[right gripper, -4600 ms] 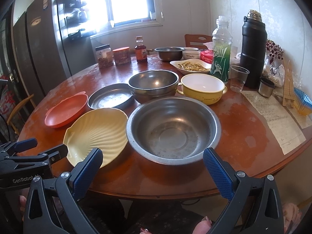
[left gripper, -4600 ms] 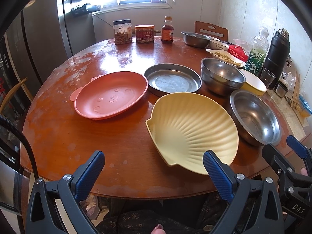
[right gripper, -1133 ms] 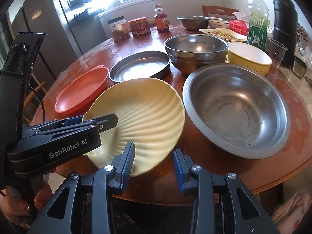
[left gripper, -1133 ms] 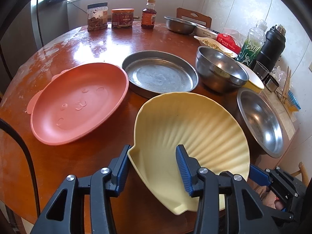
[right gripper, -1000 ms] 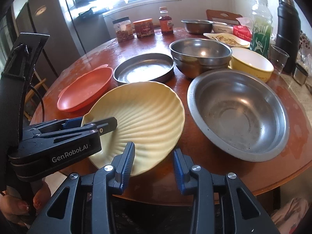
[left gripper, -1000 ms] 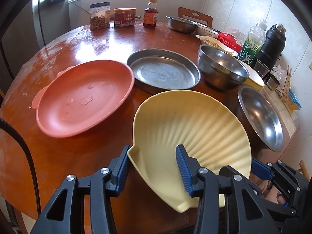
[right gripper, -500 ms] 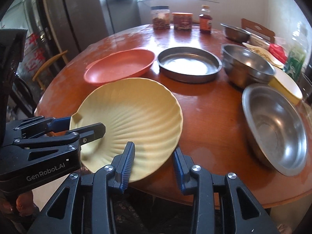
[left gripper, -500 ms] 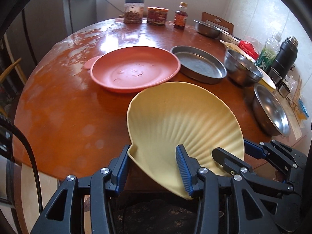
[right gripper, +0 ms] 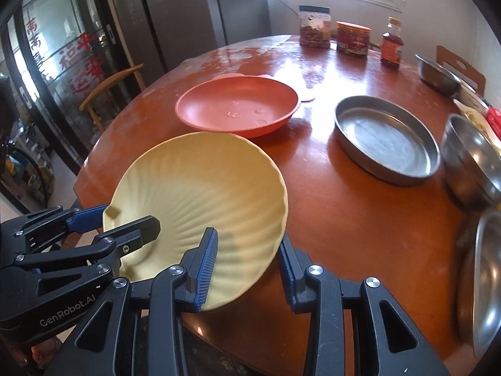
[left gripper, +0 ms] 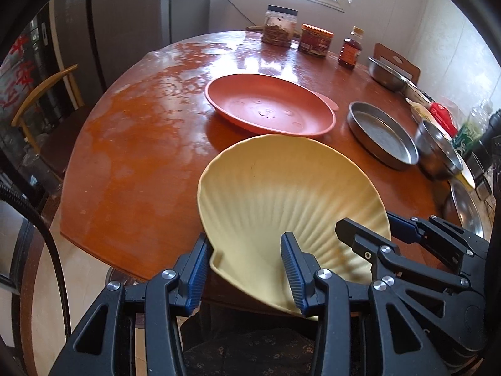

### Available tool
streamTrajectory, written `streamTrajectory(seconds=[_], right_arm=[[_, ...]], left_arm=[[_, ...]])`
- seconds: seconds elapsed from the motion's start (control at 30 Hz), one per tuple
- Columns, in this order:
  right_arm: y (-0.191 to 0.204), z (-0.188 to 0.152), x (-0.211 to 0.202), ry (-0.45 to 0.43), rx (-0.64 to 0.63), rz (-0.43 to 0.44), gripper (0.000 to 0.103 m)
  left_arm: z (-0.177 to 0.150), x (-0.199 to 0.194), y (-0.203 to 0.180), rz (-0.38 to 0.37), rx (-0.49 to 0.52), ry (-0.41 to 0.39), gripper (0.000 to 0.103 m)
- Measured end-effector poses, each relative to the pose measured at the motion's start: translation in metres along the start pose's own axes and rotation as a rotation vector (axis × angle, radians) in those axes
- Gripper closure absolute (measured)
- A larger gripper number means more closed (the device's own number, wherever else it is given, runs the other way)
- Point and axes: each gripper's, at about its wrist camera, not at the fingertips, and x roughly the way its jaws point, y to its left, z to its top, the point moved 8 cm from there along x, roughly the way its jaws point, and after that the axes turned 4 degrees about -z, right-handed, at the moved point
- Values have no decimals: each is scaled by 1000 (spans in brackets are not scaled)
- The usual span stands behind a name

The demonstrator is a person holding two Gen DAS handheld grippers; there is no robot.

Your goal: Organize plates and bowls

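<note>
A yellow shell-shaped plate (left gripper: 281,194) is held in the air over the near edge of the round wooden table (left gripper: 141,156). My left gripper (left gripper: 244,269) is shut on its near-left rim. My right gripper (right gripper: 247,263) is shut on its near-right rim; the plate also shows in the right wrist view (right gripper: 203,188). Beyond it lie an orange-pink plate (left gripper: 269,106), a flat steel pan (left gripper: 382,138) and a steel bowl (left gripper: 438,153). A large steel basin (right gripper: 482,279) sits at the right edge.
Two jars (left gripper: 281,25) and a sauce bottle (left gripper: 350,50) stand at the table's far edge, with another steel bowl (left gripper: 385,72) and a chair back. A fridge and a wooden chair (left gripper: 40,94) are to the left of the table.
Both grippers, shut on the yellow plate, have carried it left and up, away from the steel bowls, towards the table's near-left side by the orange-pink plate.
</note>
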Motion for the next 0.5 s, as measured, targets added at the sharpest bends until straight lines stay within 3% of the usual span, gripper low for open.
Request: streamTrajectory(seconds=[0.37,0.5], right_arm=[[5,9,10,-5,15,28,63],[-2,10,3,-24,41,33,51]], left_arm=[[7,8,7,-11,-23,2,57],[9,5,8,-19,-42,-9,55]])
